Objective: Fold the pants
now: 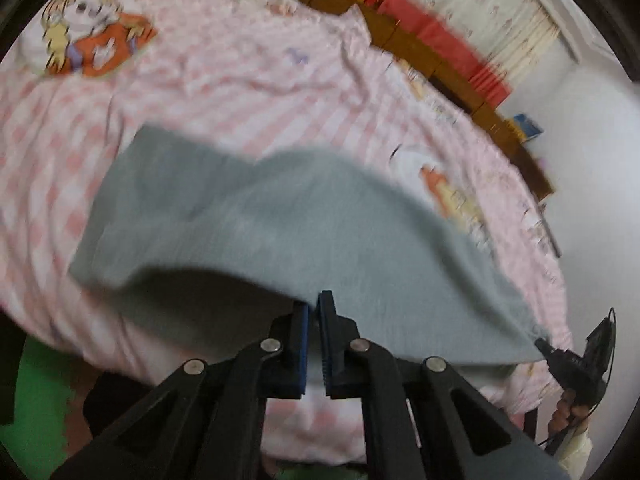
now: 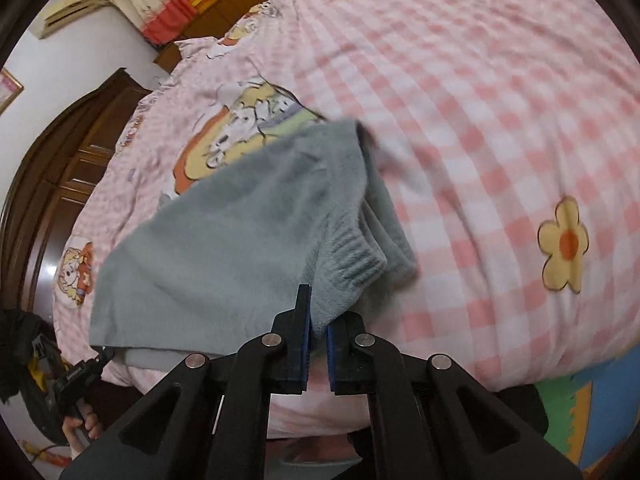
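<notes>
While both grippers are lifting the pants (image 1: 248, 216) off the bed (image 1: 208, 80), the left gripper (image 1: 314, 312) is pinching their near edge. The right gripper (image 2: 318, 320) is pinching fabric beside the ribbed cuff (image 2: 356, 258).

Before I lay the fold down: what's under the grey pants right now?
Under the grey pants only the pink checked bedsheet shows, around them. The lifted near edge leaves a shadowed gap; whatever the cloth covers further in is hidden.

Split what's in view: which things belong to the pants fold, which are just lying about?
In the job:
pants, grey, partly lifted
left hand-held gripper, shut on pants
right hand-held gripper, shut on pants
bed, the work surface

Lying about:
curtain
wardrobe
floor mat
</notes>
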A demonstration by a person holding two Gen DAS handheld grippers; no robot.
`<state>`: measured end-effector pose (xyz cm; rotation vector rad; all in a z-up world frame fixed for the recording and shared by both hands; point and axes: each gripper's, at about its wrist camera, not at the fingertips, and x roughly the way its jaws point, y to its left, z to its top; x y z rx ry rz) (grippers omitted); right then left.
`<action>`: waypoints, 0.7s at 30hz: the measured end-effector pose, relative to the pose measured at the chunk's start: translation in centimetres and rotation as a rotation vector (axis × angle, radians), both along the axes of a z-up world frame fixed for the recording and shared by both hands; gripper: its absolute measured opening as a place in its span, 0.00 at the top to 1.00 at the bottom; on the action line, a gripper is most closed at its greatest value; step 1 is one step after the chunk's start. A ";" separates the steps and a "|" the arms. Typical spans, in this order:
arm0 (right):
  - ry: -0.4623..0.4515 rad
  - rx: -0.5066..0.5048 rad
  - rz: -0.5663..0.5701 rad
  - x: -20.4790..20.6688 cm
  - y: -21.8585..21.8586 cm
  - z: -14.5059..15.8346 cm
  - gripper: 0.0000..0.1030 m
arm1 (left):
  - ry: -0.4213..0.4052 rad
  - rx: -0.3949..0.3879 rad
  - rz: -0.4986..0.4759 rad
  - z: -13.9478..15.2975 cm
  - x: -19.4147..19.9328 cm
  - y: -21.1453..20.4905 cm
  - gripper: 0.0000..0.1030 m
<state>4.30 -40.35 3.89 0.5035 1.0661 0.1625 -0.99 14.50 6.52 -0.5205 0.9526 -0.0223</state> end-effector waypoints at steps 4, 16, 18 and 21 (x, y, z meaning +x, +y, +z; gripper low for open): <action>0.004 0.034 -0.026 0.0 0.0 -0.4 0.92 | 0.066 -0.041 0.022 -2.5 -0.8 0.1 0.97; 0.034 0.080 -0.032 -0.4 1.3 -3.6 0.81 | -0.002 -0.109 -0.015 -2.8 0.0 -0.9 0.55; 0.045 0.099 -0.037 -0.3 1.0 -3.5 0.81 | -0.019 -0.115 -0.012 -2.9 0.7 -1.3 0.52; 0.035 0.106 -0.046 -0.2 0.6 -2.6 0.82 | -0.045 -0.110 0.005 -3.2 2.0 -1.7 0.52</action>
